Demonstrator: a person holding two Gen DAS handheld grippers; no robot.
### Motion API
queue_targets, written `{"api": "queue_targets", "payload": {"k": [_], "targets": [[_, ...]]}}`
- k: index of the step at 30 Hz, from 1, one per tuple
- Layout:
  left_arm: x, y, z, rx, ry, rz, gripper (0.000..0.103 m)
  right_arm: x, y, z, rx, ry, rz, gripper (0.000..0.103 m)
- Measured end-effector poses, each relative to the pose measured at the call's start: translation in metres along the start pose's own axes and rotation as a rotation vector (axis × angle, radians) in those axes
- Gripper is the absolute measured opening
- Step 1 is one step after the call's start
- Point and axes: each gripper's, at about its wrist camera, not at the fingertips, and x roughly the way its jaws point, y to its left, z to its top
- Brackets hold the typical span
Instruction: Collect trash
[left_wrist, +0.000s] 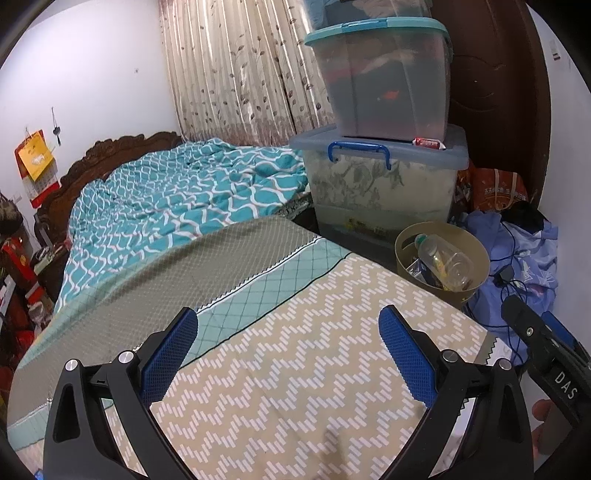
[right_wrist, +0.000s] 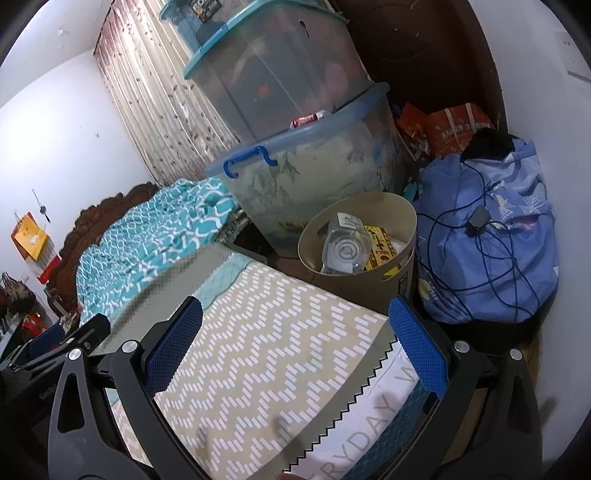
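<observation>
Trash bin (right_wrist: 369, 291), right of centre, is holding a bottle (right_wrist: 345, 245); both tongs (left_wrist: 288, 354) (right_wrist: 295, 339) are gaping wide, empty, over the bed (left_wrist: 295, 387).

You have a round tan plastic waste bin (right_wrist: 373, 291) standing upright on the floor, just beside the corner of the bed and in front of the stacked storage boxes. Inside it, a clear plastic bottle (right_wrist: 345, 245) lies tilted, its base turned toward your right wrist camera; the left view shows its green-ringed neck (left_wrist: 421, 240) near the rim. A yellow printed carton (right_wrist: 380, 246) leans next to the bottle, touching it.
</observation>
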Motion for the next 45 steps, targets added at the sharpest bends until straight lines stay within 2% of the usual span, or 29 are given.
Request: {"api": "queue_targets", "payload": {"k": [10, 19, 45], "targets": [[0.007, 0.000, -0.008, 0.012, 0.031, 0.002, 0.095, 0.004, 0.006, -0.003, -0.061, 0.013, -0.045, 0.100], [0.013, -0.004, -0.014, 0.029, 0.055, 0.000, 0.095, 0.004, 0.009, -0.004, -0.083, 0.015, -0.052, 0.100], [0.009, -0.011, -0.016, 0.054, 0.056, -0.021, 0.095, -0.001, 0.007, -0.001, -0.052, -0.003, -0.031, 0.100]]}}
